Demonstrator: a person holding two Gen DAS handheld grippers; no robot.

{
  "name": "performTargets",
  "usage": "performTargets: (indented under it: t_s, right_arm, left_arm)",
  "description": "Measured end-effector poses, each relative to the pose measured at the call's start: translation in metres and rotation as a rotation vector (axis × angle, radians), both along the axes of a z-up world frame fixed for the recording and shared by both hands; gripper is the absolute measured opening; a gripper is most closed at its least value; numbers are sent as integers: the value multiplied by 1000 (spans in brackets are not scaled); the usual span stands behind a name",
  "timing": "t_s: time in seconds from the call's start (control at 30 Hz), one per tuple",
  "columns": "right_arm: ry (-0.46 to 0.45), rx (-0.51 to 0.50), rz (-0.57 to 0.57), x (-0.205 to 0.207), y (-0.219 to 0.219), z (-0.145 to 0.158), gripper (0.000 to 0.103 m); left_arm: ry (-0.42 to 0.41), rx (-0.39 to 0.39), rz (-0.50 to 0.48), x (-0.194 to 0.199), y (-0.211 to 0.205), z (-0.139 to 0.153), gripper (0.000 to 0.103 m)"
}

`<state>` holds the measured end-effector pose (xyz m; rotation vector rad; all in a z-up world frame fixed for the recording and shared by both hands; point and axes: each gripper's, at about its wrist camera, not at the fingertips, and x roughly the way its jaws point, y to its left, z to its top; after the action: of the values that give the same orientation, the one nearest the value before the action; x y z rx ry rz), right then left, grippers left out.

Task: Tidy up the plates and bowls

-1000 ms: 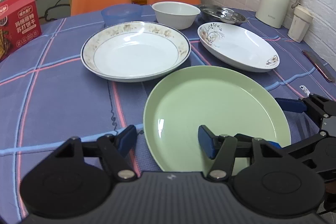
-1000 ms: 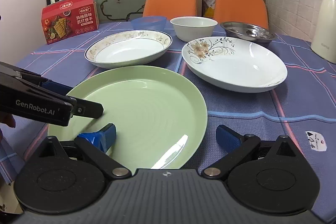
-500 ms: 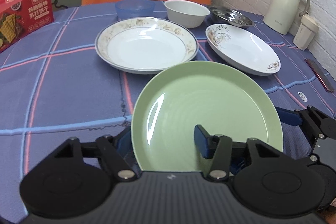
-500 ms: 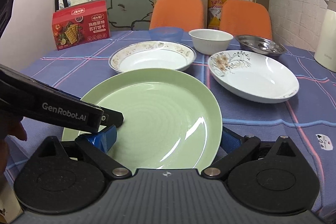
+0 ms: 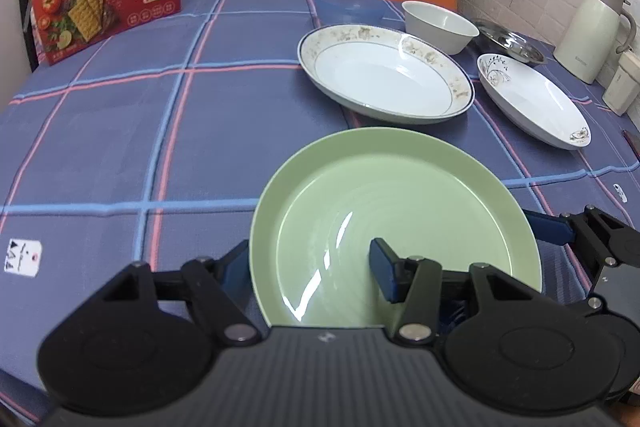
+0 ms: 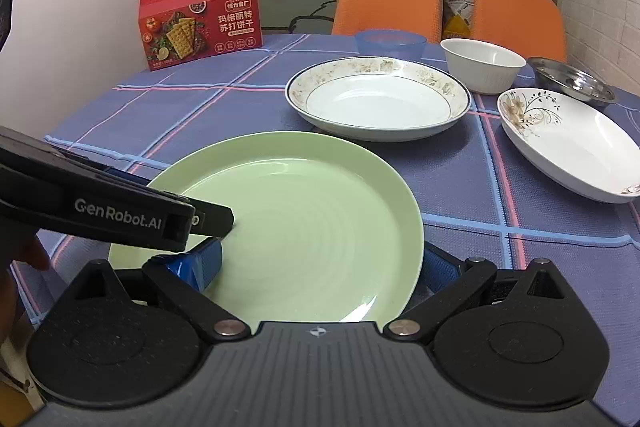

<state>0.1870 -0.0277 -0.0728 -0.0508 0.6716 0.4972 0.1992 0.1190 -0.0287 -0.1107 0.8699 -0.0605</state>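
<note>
Both the left gripper [image 5: 310, 267] and the right gripper [image 6: 316, 261] clamp the green plate [image 5: 394, 227] by its near rim, just before the gold-rimmed plate [image 5: 386, 79].

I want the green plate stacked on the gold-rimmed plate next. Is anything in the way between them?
Nothing visible is. Only bare tablecloth separates the green plate, held at its near rim by the left gripper and right gripper, from the gold-rimmed plate, which is empty.
</note>
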Motion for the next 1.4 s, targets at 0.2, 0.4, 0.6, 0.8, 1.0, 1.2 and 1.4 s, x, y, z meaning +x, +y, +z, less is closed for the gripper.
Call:
performTargets:
  t_s: [0.2,0.4,0.6,0.8,1.0,1.2,1.4]
  right_arm:
    - [-7,-22,-10,10,2,-3,90]
    - [-14,-17,4,11,1,-4,91]
    - [25,27,51,15,-16,3,88]
    - [1,86,-66,37,-55,25,89]
    - [-67,72,-28,92,-45,42,89]
    - [-49,8,-9,153,-20,31,89]
    - [22,-36,19,187,-10,12,89]
  left_arm:
    - [-13,8,-11,17,-3,-2,51]
    - [-17,9,-10,21,-2,-3,53]
    - [-14,-32,-32,23,3,-3,64]
    - [-82,-91,47,30,40,20,69]
    - [-137,-79,77,66,54,39,70]
    - [-114,-91,49,125,51,34,70]
    - [-68,-95,57,163,54,20,70]
